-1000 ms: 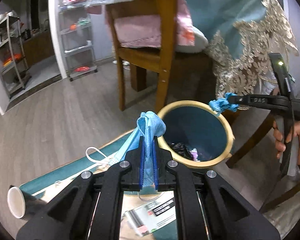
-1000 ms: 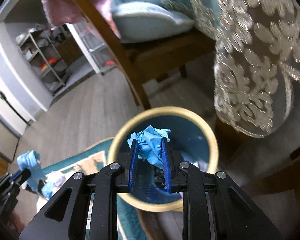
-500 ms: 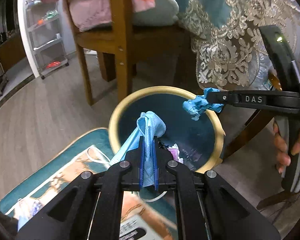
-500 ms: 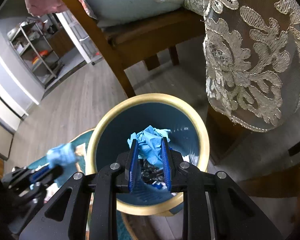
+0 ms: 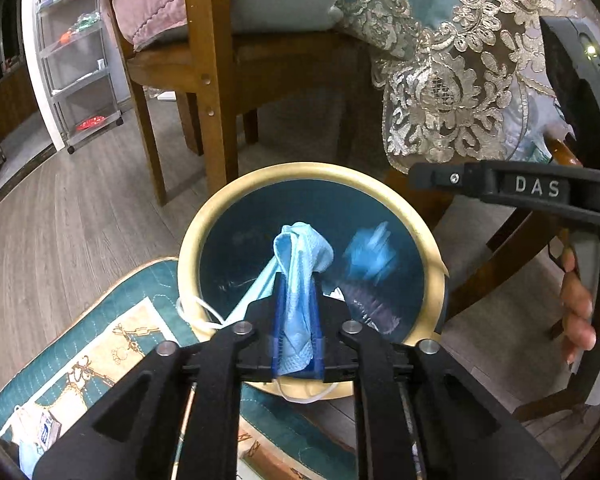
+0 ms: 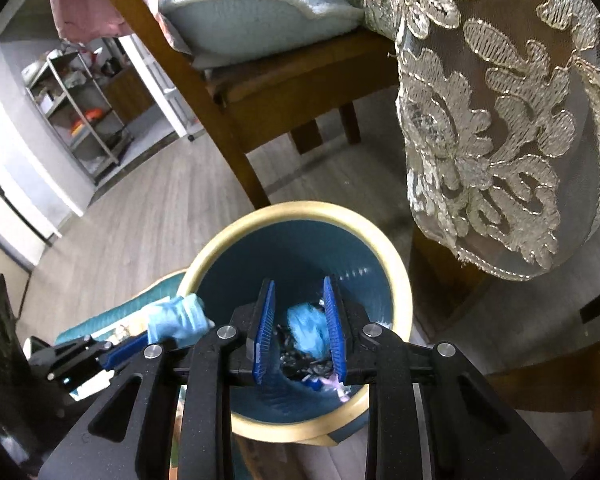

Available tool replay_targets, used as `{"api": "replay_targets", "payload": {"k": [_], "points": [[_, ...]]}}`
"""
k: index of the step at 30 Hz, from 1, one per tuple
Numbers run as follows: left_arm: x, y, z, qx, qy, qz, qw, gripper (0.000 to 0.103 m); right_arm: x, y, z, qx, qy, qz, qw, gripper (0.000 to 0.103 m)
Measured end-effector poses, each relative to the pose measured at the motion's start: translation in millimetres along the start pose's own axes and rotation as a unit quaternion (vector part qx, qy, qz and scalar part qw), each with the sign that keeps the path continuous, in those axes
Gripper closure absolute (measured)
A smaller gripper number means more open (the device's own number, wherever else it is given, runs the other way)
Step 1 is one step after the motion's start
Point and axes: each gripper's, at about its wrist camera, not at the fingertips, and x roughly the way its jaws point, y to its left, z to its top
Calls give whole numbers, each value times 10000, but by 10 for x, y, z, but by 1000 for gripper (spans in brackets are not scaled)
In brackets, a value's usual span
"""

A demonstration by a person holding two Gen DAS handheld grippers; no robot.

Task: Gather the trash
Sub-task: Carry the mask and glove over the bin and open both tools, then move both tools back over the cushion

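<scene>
A round bin with a tan rim [image 5: 312, 170] [image 6: 300, 208] and a teal inside stands on the floor, with dark litter at its bottom. My left gripper [image 5: 297, 280] [image 6: 140, 342] hangs over its near edge. Its jaws are opening, with a light blue face mask [image 5: 304, 248] [image 6: 176, 320] still between the blue pads and its white loops dangling. My right gripper [image 6: 299, 284] [image 5: 420, 176] is open above the bin with nothing between its pads. A crumpled blue wad [image 5: 370, 256] [image 6: 308, 328], blurred, is dropping inside the bin.
A wooden chair [image 5: 212, 92] with cushions stands right behind the bin. A lace tablecloth [image 5: 440, 92] hangs at the right. A teal patterned rug [image 5: 112, 344] with paper litter lies under the bin's near side. Metal shelves [image 5: 80, 72] stand far left. A hand [image 5: 580, 312] grips the right gripper's handle.
My left gripper came forward and down over the bin with the mask, and its pads have parted a little. The right gripper let go of the blue wad, which now falls into the bin.
</scene>
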Motion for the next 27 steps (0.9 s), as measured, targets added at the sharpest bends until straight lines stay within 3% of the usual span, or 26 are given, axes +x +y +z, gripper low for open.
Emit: {"api": "replay_targets", "payload": {"k": [5,11,13,16,18,19,21,27], "points": [[-90,62,3,-68,-69,24,10000,84,-19,40,17,-43,-47,0,10000,76],[-183,106,12,-105,-176,92,9997,63,-87,45,28,6,-140,-37,9999,74],[-214,123,16,-133,-216,135,9996,49,-100,57,21,1,-155,-47,9999,69],[-270,161,26,-197,-322,248,9990,32,-127,88,40,-22,-226,-47,9997,51],[-310,188,36,-245,-397,361,9983,18,-157,130,63,-45,-324,-47,9995,28],[-348,212,37,-293,-478,432,9975,11,-181,150,72,-53,-397,-59,9992,21],[-409,244,42,-363,-609,547,9960,6,-210,178,85,-77,-570,-109,9983,8],[-598,339,27,-426,-734,769,9934,6,-222,323,140,-254,-708,-241,9969,6]]}}
